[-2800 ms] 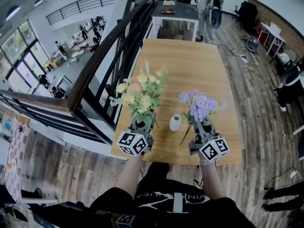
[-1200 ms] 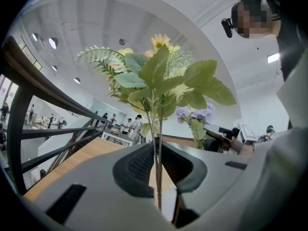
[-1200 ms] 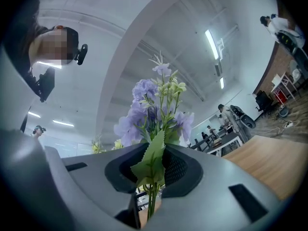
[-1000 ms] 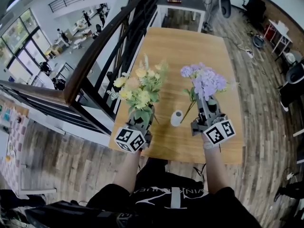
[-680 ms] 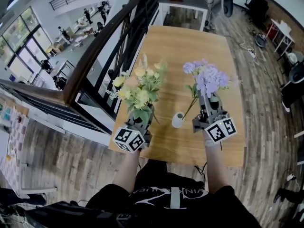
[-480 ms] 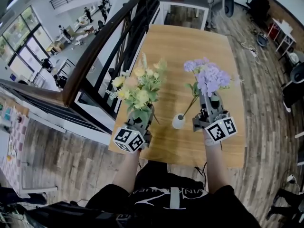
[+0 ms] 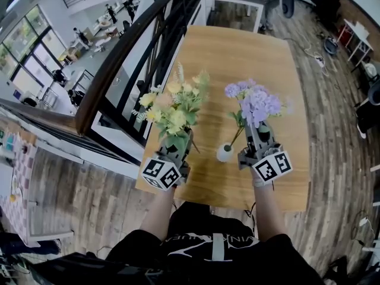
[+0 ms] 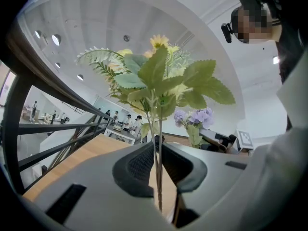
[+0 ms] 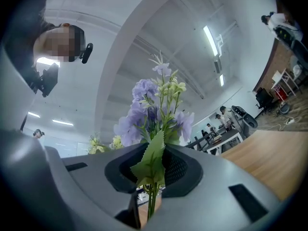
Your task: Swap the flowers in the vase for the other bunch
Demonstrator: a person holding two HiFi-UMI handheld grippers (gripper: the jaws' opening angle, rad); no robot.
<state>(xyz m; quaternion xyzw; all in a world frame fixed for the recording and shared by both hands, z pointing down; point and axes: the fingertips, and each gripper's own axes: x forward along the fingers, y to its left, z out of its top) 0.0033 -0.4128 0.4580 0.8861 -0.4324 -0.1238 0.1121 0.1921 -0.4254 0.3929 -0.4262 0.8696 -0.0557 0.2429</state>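
White vase (image 7: 224,154) (purple stem (image 7: 236,138) at mouth)

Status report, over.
Left hand-held gripper shut on yellow bunch. Right hand-held gripper shut on purple bunch, stem tip at white vase. No obstruction seen.

Okay, my head view looks steeply down from above onto the light wooden tabletop (image 7: 237,58). My left gripper view sits tight behind its jaws, facing slightly upward, with the yellow-and-green flower bunch (image 8: 154,81) right at the lens. My right gripper view tilts up toward the ceiling, with the purple flower bunch (image 9: 154,109) close. I see each gripper view catching the other's bunch, and all three share the tabletop.
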